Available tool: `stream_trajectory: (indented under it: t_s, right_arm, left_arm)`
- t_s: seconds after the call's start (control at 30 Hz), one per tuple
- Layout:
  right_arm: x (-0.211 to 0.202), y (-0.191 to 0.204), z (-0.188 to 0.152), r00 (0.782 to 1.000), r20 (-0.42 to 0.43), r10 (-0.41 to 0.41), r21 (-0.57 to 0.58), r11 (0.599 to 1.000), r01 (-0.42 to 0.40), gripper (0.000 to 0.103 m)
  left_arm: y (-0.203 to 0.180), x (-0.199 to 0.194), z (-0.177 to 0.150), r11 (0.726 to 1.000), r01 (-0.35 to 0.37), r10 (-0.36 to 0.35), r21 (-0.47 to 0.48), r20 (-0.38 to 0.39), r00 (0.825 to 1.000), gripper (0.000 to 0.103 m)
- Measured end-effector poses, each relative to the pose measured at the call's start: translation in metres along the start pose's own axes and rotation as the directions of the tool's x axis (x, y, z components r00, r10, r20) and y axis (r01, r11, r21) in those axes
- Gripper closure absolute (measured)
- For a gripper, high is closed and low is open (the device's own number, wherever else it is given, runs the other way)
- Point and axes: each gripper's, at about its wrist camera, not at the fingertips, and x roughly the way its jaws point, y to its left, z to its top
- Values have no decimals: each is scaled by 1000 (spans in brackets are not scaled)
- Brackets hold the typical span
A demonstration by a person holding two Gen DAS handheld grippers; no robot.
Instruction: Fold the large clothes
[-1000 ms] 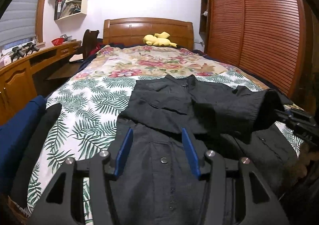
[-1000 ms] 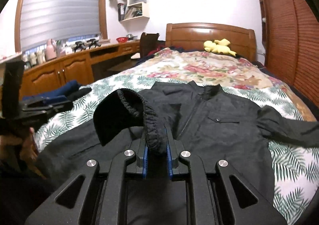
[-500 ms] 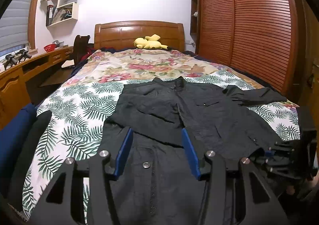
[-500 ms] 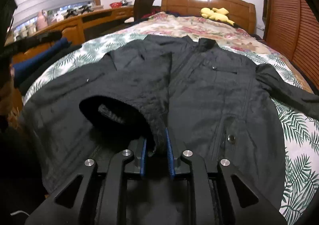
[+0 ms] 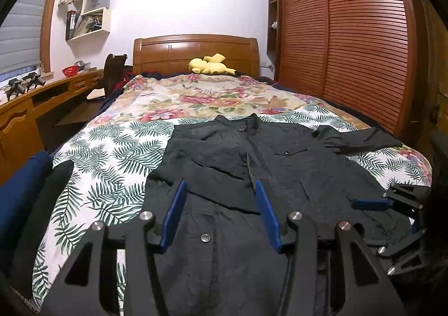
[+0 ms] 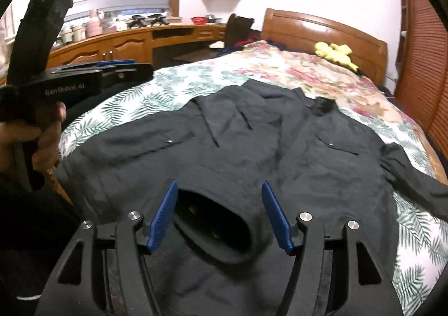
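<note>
A large black jacket (image 5: 280,164) lies front-up on the bed, collar toward the headboard; it also shows in the right wrist view (image 6: 252,142). One sleeve is folded across the chest, its cuff (image 6: 212,226) lying on the jacket's lower part. The other sleeve (image 5: 361,139) stretches out to the right. My left gripper (image 5: 221,212) is open and empty above the jacket's hem. My right gripper (image 6: 221,215) is open, its blue pads either side of the cuff without touching it; it also shows in the left wrist view (image 5: 392,209).
The bed has a leaf-print sheet (image 5: 112,153) and a floral quilt (image 5: 207,94). A yellow plush toy (image 5: 210,64) lies by the wooden headboard. A wooden desk (image 6: 126,44) runs along the left, a slatted wardrobe (image 5: 350,44) on the right. Blue fabric (image 5: 19,184) lies at the bed's left edge.
My right gripper carried the sleeve cuff down across the jacket, laid it on the lower part and opened. My left gripper stayed open and drew back a little.
</note>
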Motion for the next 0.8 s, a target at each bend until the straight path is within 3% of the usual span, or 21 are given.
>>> stream_trajectory:
  t_s: [0.17,0.33,0.37,0.53,0.63,0.8]
  right_arm:
    - [31,17,8,998,-60,37,-15,999,-38,39]
    - [69,20,-6,985,-168,41,-7,999,-42,40]
    - [73,19,-9,983,-181,37,-10,999,-39,44]
    - [66,15,-17,987,-157,15,-33,999,-20,93]
    - [48,3,-12,995,-102,-19,-12,1000,18,98]
    - [13,-36,-5,995,-29,-93,66,993,94,98]
  left_arm:
    - [2,-2,0,1000,-8,8,-2,4,1000,53]
    - [2,-2,-1,1000,-12,12,0,1,1000,53]
    - [3,-2,-1,1000,-12,12,0,2,1000,53]
    - [3,-1,-1,1000,-12,12,1,-2,1000,53]
    - [2,-1,-2,1000,-9,9,3,-2,1000,53]
    - [-2,0,-2,1000,-5,5,11,-4,1000,53]
